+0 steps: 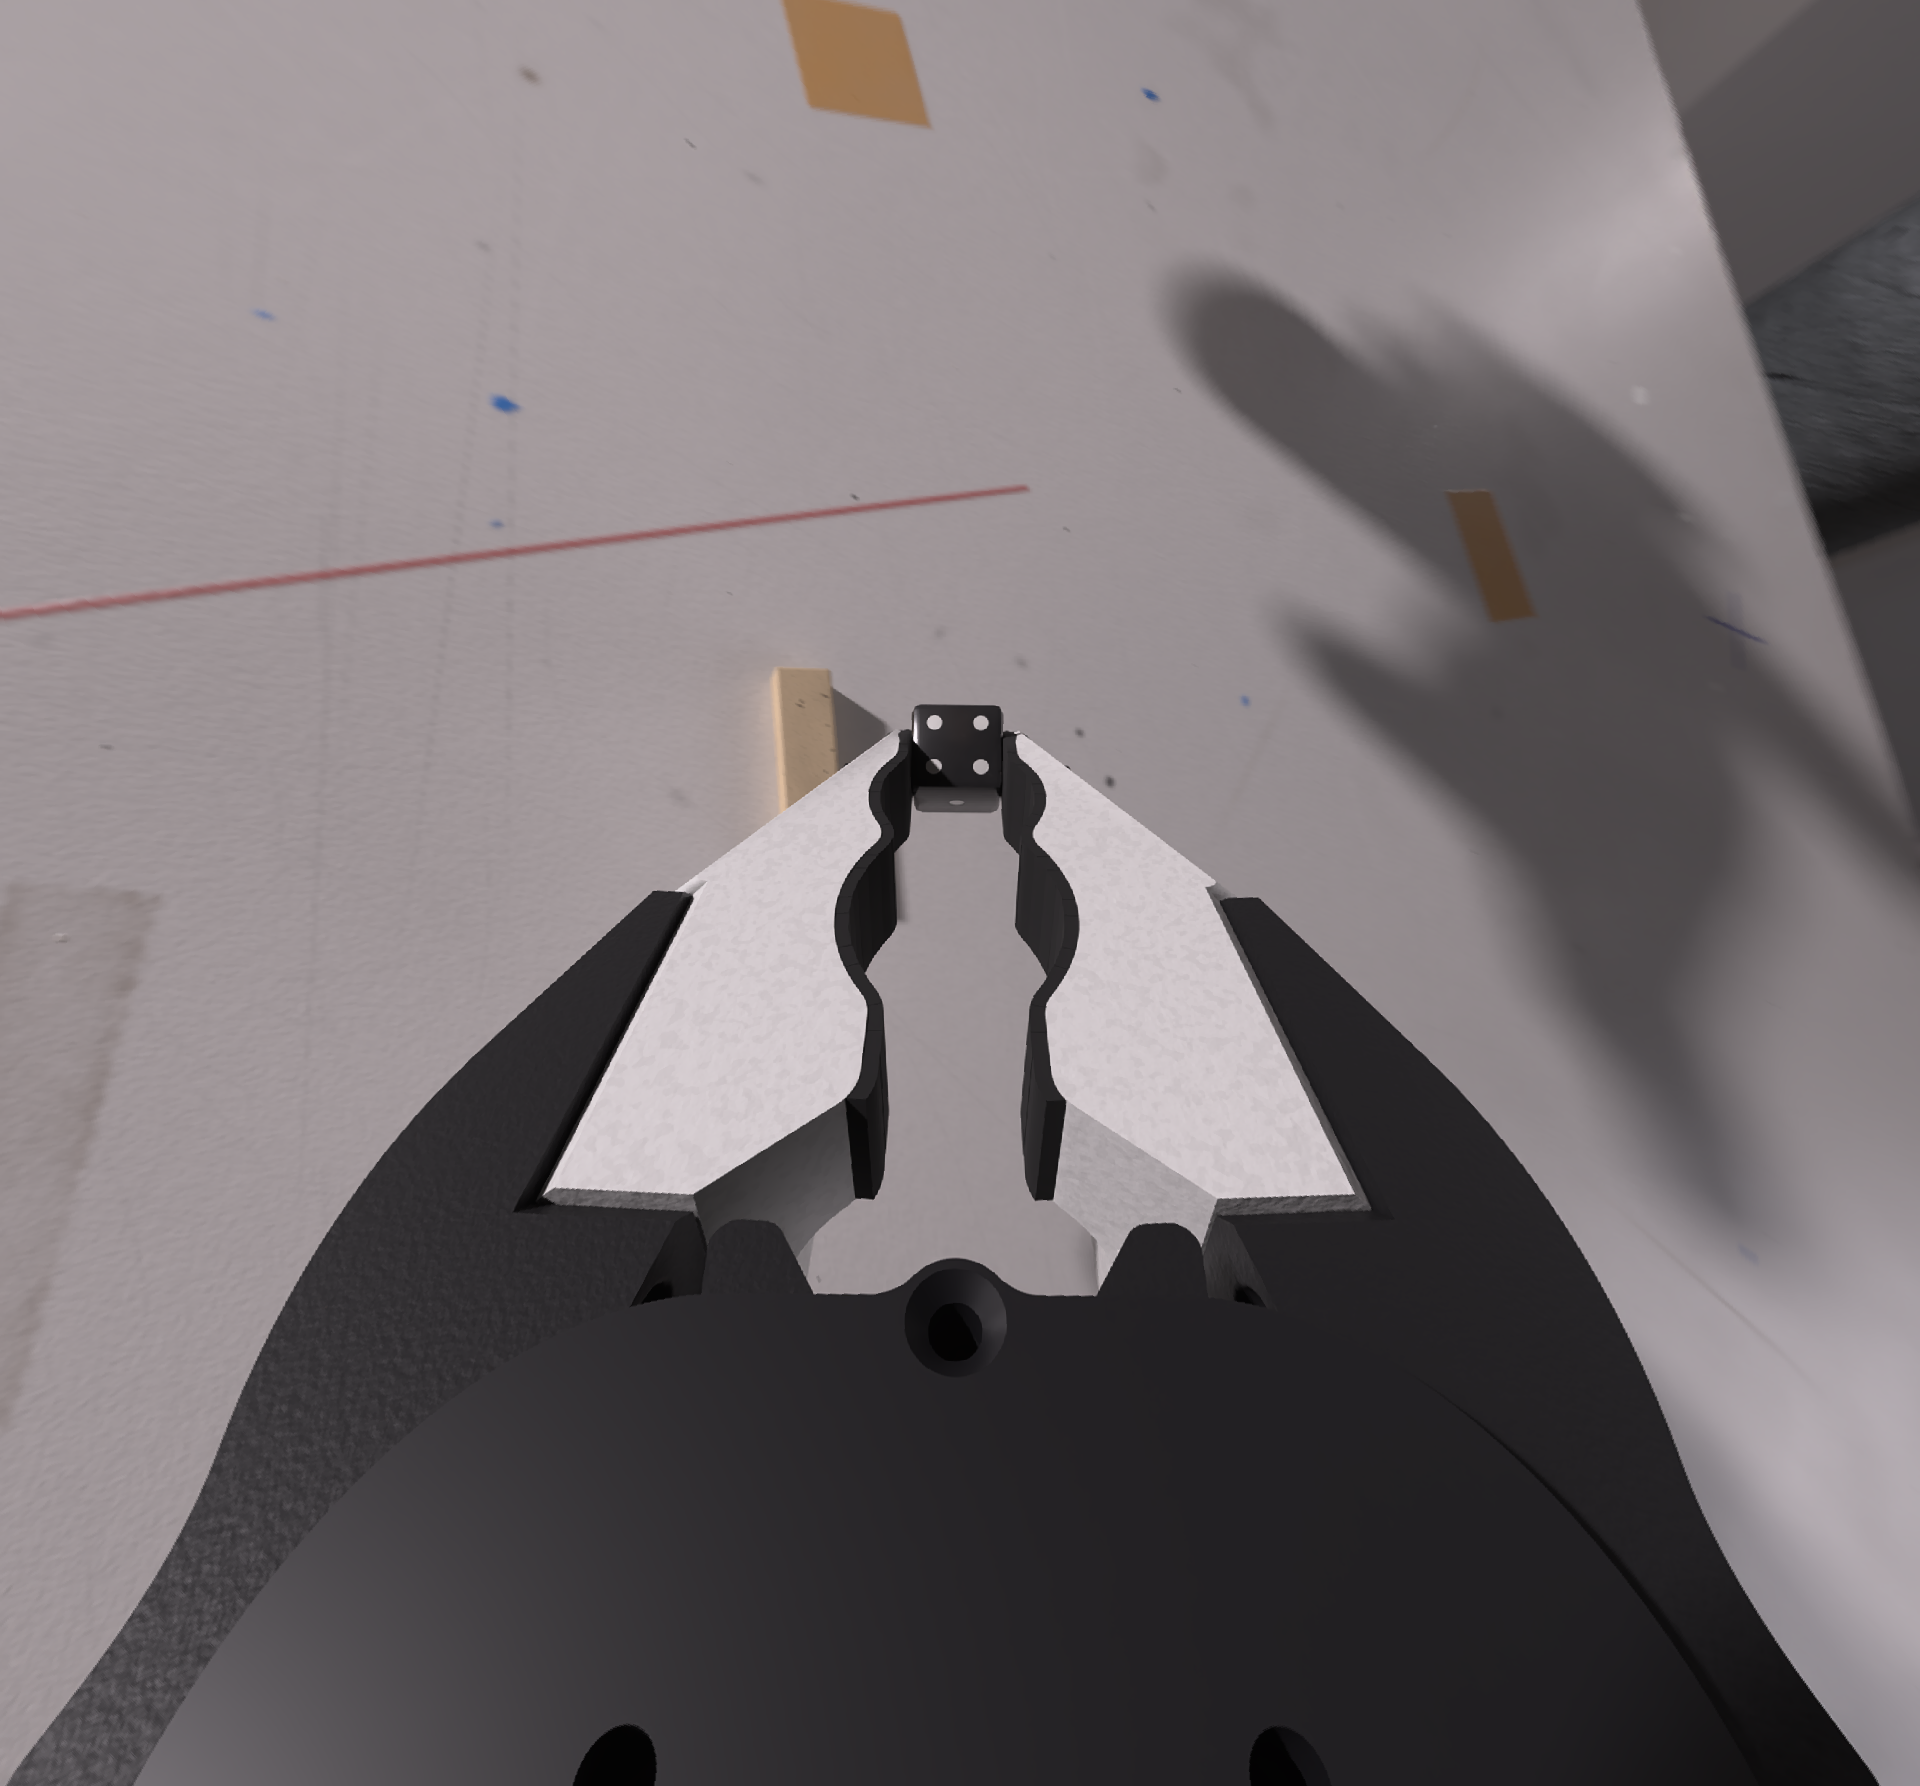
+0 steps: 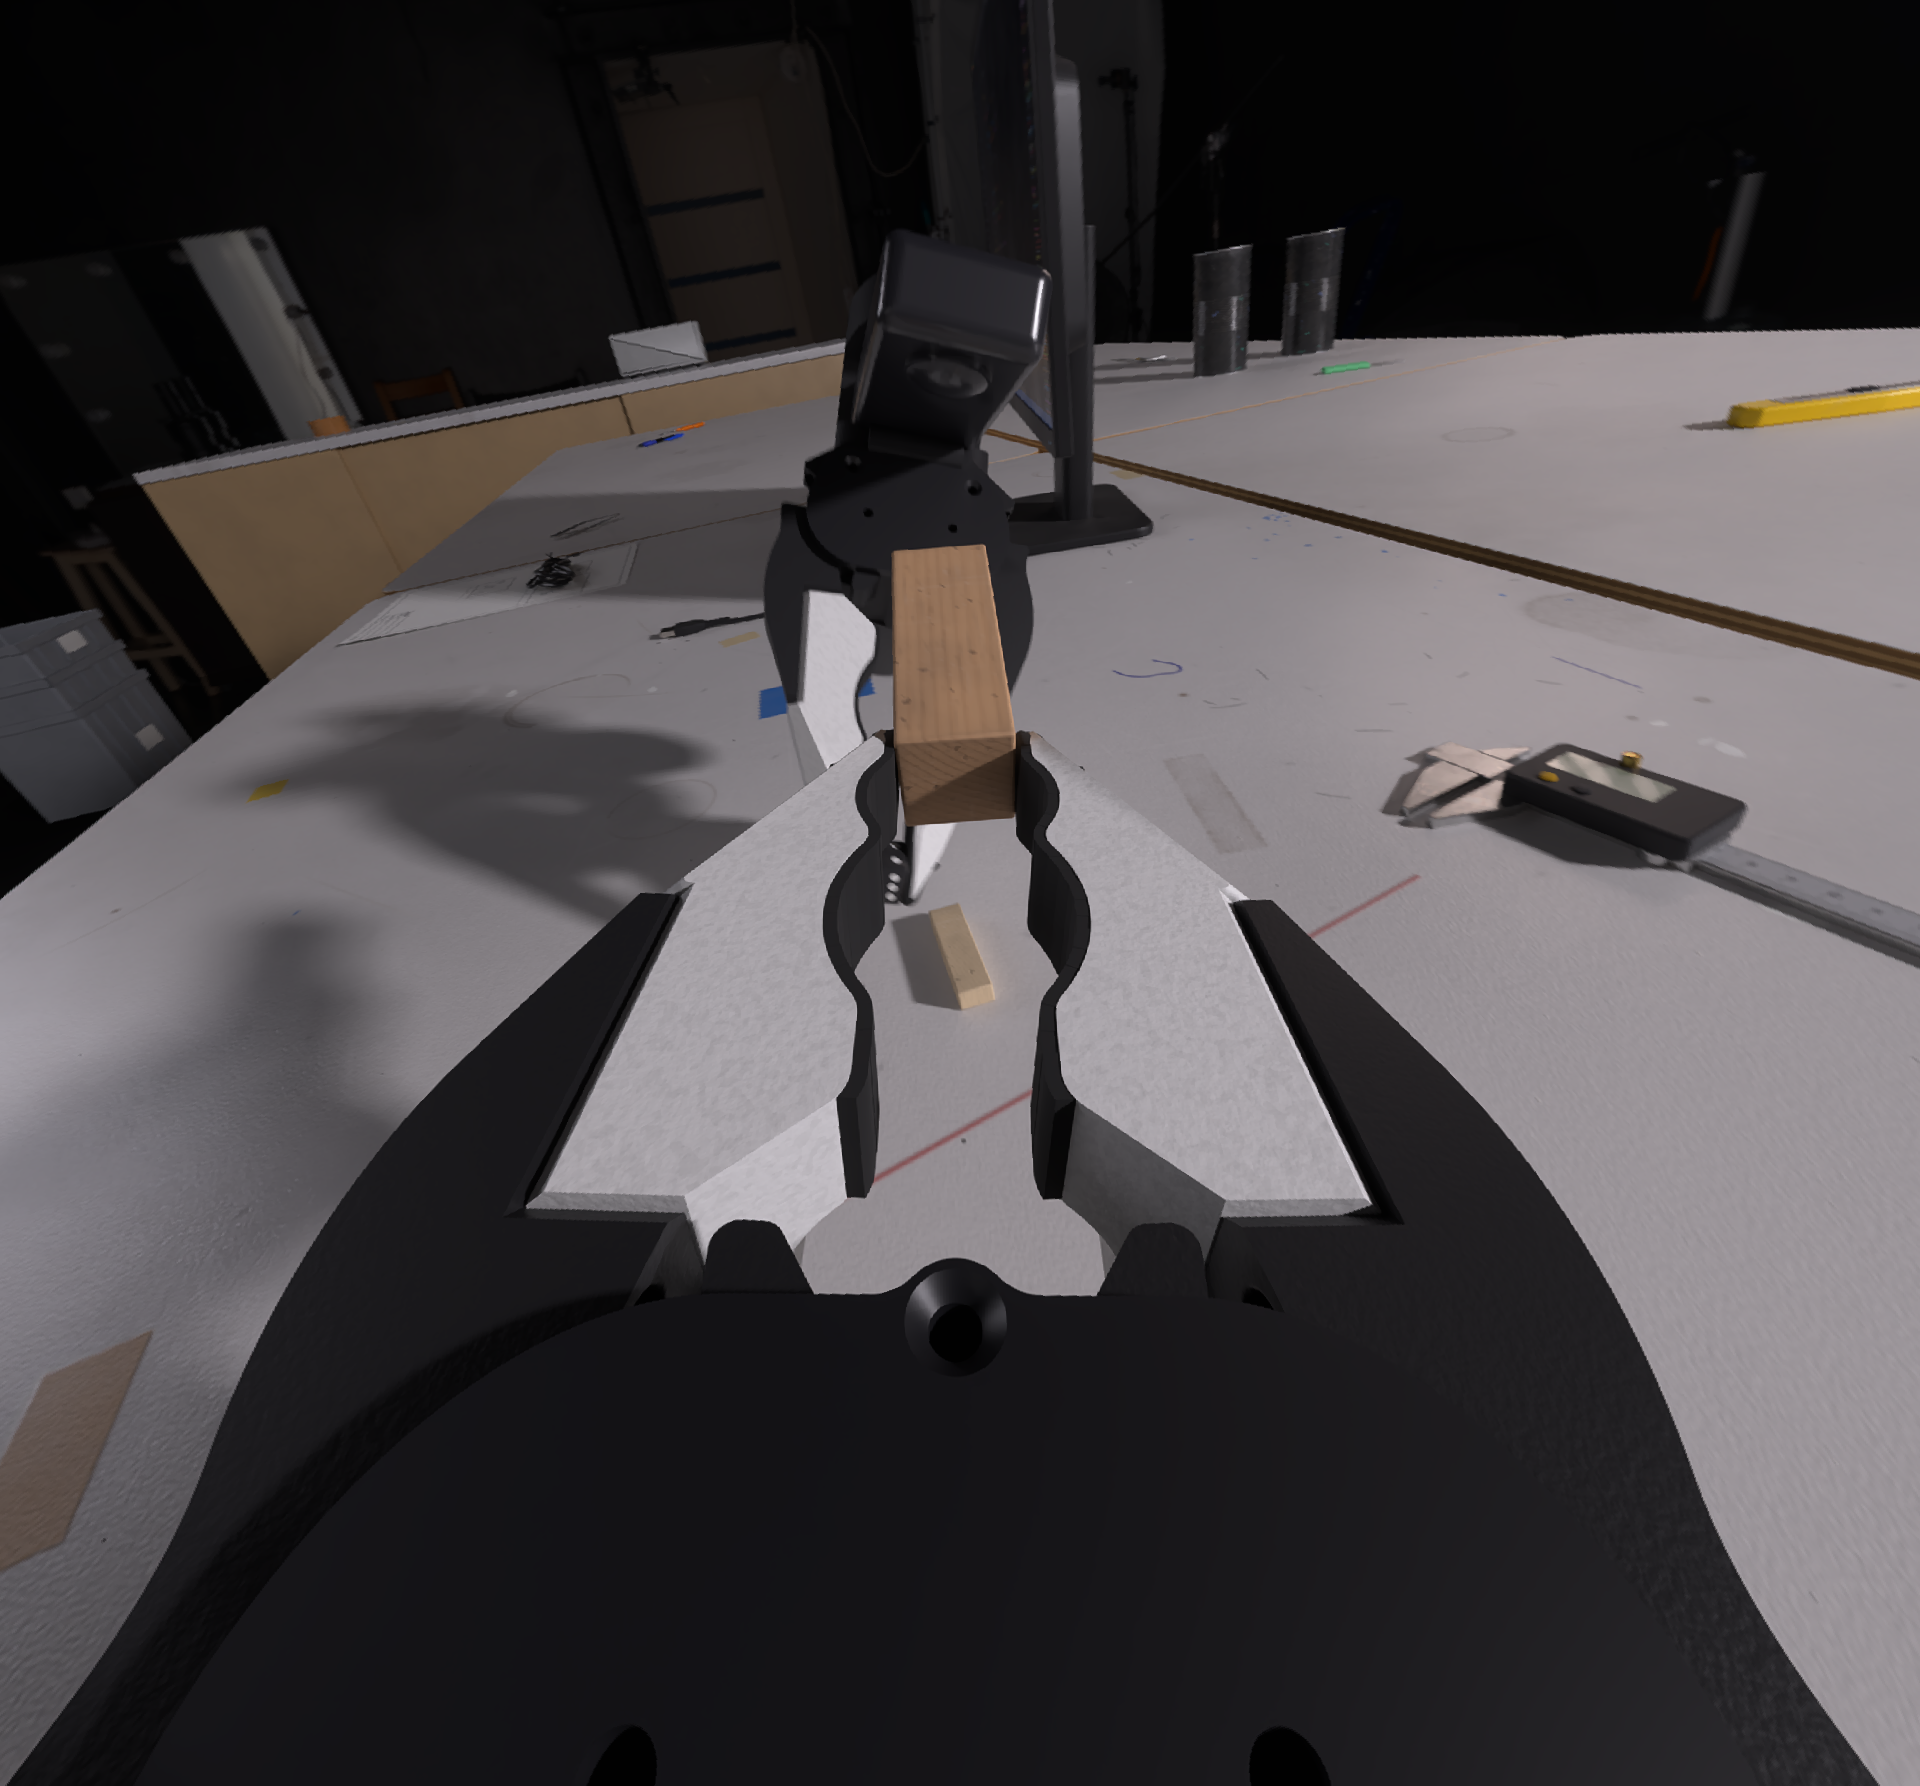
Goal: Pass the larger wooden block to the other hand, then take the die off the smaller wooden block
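The larger wooden block (image 2: 953,687) is clamped at its near end by the right hand-held gripper (image 2: 954,780), raised off the surface (image 2: 1455,1061). The left hand-held gripper (image 1: 956,765) pinches the black die (image 1: 957,747) at its tips, seemingly lifted just beside the smaller wooden block (image 1: 802,734), which lies flat. A caliper (image 2: 1590,801) lies to the right.

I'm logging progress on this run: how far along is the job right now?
The handover looks done: the right claw grips the larger wooden block. The die step is in hand: the left claw is closed on the black die, and the smaller wooden block lies bare on the table. The die seems already lifted off; at most, setting it down is left.
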`<state>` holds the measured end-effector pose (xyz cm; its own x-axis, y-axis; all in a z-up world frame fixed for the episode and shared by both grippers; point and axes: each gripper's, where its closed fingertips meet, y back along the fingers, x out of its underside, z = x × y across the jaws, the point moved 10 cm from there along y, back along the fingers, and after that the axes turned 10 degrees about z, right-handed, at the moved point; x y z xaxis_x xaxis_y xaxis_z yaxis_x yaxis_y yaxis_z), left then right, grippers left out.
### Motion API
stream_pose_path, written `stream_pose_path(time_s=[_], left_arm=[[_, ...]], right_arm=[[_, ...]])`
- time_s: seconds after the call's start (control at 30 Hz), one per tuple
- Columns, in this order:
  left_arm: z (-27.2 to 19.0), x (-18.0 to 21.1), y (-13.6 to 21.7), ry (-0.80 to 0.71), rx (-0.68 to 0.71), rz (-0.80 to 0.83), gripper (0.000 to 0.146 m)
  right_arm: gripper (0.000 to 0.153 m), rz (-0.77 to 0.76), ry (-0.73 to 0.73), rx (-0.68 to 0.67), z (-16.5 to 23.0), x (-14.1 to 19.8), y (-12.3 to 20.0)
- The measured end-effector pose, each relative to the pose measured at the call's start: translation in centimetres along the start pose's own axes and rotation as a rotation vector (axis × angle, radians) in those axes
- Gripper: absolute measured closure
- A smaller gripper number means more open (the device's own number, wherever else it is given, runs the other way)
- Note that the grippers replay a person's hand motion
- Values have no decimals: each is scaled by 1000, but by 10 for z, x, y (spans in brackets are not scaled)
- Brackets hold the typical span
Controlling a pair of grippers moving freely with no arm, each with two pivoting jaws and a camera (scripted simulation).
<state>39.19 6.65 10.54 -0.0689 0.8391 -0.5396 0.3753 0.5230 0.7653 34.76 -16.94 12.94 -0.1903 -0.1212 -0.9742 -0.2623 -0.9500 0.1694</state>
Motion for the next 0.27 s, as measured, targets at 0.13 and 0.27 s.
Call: stream_pose_path(time_s=[0.13,0.27], left_arm=[[1,-6,4,46,159,152,130],[7,-9,-2,104,275,337,130]], right_arm=[[131,-11,-34,16,-6,5,7],[131,-7,-35,22,-8,6,9]])
